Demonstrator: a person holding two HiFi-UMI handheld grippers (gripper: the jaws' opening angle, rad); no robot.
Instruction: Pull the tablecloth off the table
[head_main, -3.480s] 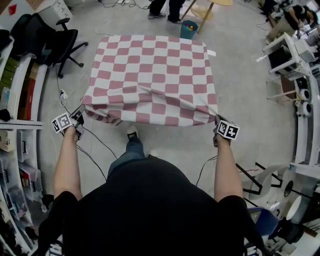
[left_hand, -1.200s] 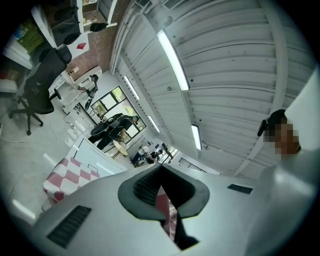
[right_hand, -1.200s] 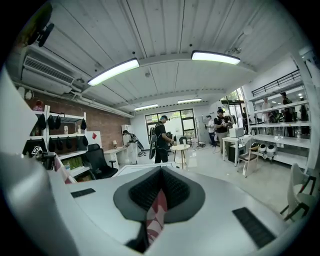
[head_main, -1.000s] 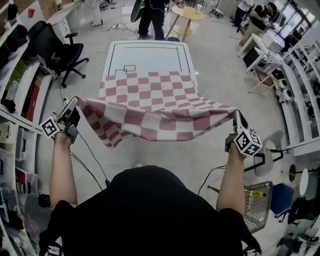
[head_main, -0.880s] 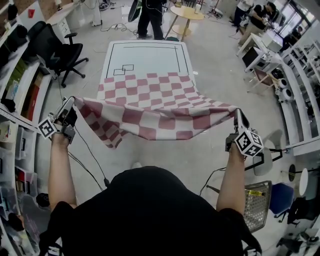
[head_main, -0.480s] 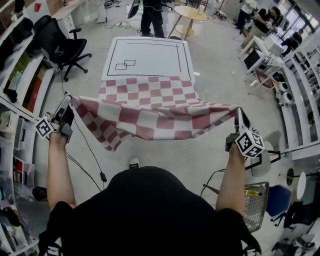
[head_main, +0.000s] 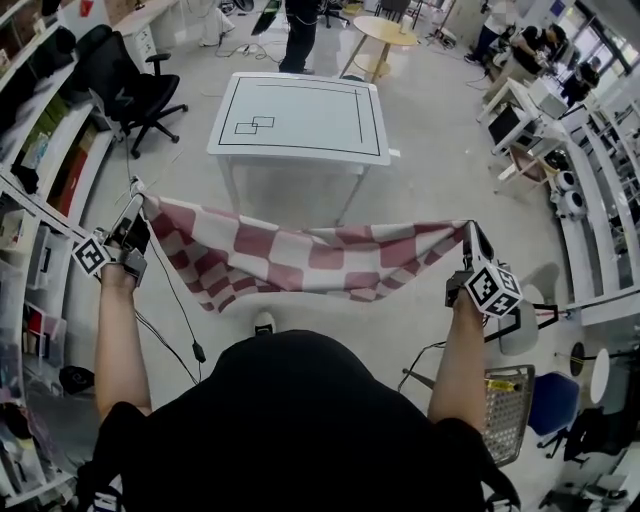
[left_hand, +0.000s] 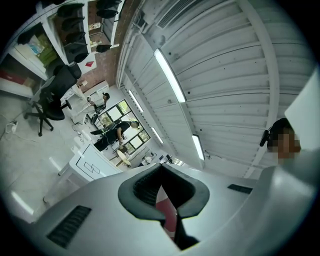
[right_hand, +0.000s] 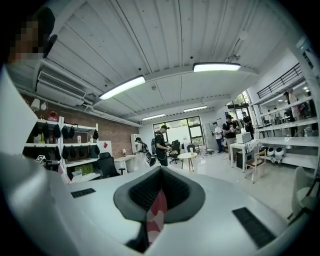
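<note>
The red-and-white checked tablecloth (head_main: 300, 258) hangs in the air between my two grippers, sagging in the middle, clear of the table. The white table (head_main: 300, 115) stands bare beyond it, with black rectangles drawn on its top. My left gripper (head_main: 133, 205) is shut on the cloth's left corner; a strip of the tablecloth (left_hand: 165, 212) shows between its pads. At the right, my right gripper (head_main: 468, 235) is shut on the other corner, and a strip of the tablecloth (right_hand: 156, 215) is pinched in its jaws.
A black office chair (head_main: 125, 90) stands left of the table, with shelves (head_main: 45, 150) along the left wall. A person (head_main: 298, 25) stands behind the table near a round wooden table (head_main: 385, 35). Desks with equipment (head_main: 530, 110) line the right; a wire basket (head_main: 510, 410) sits by my right side.
The cloth has slid fully off the table as both grippers pulled back. It now hangs free between them and the whole tabletop is bare.
</note>
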